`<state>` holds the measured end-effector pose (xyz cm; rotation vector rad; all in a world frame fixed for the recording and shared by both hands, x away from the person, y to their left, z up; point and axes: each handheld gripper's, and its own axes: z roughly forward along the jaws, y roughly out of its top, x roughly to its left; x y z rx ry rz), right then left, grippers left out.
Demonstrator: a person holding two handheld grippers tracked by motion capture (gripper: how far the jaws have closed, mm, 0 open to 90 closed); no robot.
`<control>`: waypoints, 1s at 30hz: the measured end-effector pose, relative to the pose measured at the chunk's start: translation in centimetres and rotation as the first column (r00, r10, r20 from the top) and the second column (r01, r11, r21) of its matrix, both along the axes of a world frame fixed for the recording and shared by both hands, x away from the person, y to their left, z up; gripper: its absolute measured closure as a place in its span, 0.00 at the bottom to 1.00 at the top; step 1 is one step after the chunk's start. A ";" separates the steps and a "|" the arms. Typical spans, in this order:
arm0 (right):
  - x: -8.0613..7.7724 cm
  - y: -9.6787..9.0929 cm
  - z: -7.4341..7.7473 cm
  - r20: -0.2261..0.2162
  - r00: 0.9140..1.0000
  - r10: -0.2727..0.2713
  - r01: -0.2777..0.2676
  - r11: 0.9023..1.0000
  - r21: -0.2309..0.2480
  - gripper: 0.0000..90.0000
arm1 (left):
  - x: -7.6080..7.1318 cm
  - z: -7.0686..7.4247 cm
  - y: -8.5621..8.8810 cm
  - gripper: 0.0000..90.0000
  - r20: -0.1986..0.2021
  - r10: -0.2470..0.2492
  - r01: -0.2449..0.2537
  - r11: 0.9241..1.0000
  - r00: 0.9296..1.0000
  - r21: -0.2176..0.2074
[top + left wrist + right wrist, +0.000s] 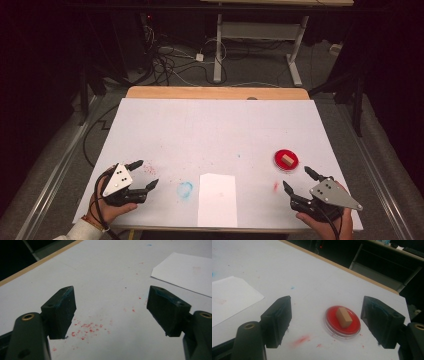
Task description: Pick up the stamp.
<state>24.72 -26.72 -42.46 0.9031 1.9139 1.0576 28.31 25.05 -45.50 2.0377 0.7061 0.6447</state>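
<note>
A round red dish (pixel 286 160) (pixel 342 321) sits at the table's right, and a small tan wooden block (pixel 287 159) (pixel 343 317) lies in it. My right gripper (pixel 296 180) (pixel 327 321) is open just short of the dish, its jaws wide apart with nothing between them. A white sheet of paper (pixel 217 199) (pixel 183 272) (pixel 229 297) lies at the front middle. At the front left my left gripper (pixel 143 173) (pixel 111 312) rests open over red specks (pixel 87 328), holding nothing.
A white mat (pixel 215 130) covers the wooden table. A blue smudge (pixel 184 189) lies left of the paper and a red smear (pixel 275 186) (pixel 300 340) right of it. Beyond the far edge are cables (pixel 170 60) and a desk frame (pixel 260 45).
</note>
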 end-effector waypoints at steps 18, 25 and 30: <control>4.5 -2.2 3.6 -0.184 0.983 0.010 -0.027 0.996 -0.087 0.38 | 0.6 -1.2 -0.7 0.21 -0.068 -0.001 0.003 1.000 0.998 0.030; 8.2 -1.0 3.8 -0.293 0.955 0.045 -0.089 0.987 -0.136 0.38 | 0.8 -1.3 -0.7 0.21 -0.087 0.001 0.001 1.000 0.996 0.021; 11.0 -0.8 2.0 -0.394 0.919 -0.008 -0.065 0.983 -0.173 0.46 | 0.8 -1.5 -0.6 0.21 -0.094 0.008 -0.006 1.000 0.996 0.019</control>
